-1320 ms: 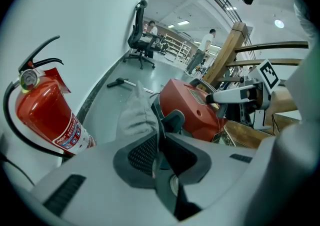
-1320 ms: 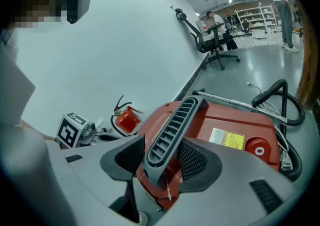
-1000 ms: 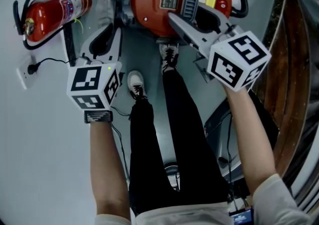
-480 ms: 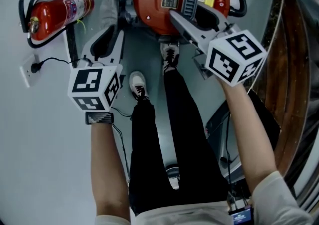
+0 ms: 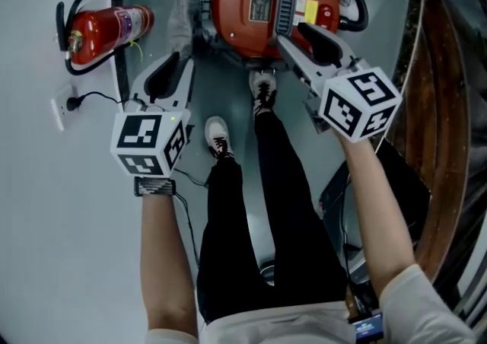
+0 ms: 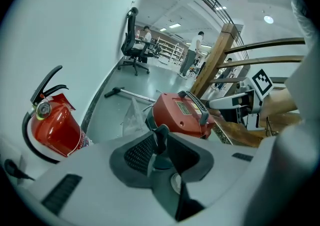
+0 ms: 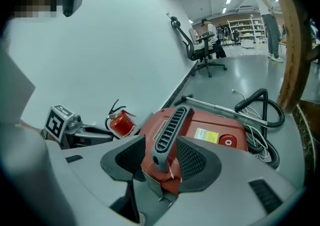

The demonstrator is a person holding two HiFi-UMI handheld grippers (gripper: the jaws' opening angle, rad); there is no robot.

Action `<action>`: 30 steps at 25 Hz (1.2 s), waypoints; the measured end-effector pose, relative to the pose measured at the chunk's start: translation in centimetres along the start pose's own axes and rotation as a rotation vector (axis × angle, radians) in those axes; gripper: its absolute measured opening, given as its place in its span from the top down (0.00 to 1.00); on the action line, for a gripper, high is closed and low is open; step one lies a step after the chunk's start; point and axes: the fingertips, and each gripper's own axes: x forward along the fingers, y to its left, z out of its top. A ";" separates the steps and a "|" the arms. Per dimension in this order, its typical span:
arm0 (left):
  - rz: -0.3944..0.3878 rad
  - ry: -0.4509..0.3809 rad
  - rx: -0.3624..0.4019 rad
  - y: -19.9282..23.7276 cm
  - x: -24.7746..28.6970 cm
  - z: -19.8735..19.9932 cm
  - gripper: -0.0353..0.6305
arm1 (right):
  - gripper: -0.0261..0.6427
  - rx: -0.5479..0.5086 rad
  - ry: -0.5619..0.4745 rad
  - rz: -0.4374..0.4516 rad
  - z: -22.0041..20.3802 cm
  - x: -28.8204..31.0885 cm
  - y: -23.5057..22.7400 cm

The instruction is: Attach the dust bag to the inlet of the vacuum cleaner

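Left hand-held gripper (image 6: 161,152) jaws just opened wide, empty; right hand-held gripper (image 7: 160,159) open near vacuum cleaner (image 7: 215,122) handle (image 7: 170,127).

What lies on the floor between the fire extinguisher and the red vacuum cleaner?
A pale crumpled bag, close beside the vacuum cleaner and apart from the fire extinguisher. The left gripper view shows it best.

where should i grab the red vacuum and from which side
Take the grey ribbed carry handle on top of the red vacuum, coming down from above with the jaws set across its narrow width. It looks like a slim raised bar running along the top, while the rounded body appears too broad and smooth to pinch.
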 end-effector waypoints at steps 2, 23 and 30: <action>-0.002 -0.004 0.014 -0.4 -0.6 0.6 0.82 | 0.65 -0.009 -0.017 0.004 0.8 -0.8 0.6; -0.013 -0.136 0.017 -3.4 -10.7 8.6 0.94 | 0.89 -0.139 -0.127 -0.043 8.6 -11.0 8.6; -0.034 -0.177 0.030 -5.5 -15.4 11.7 0.94 | 0.89 -0.189 -0.167 -0.045 12.3 -15.2 12.7</action>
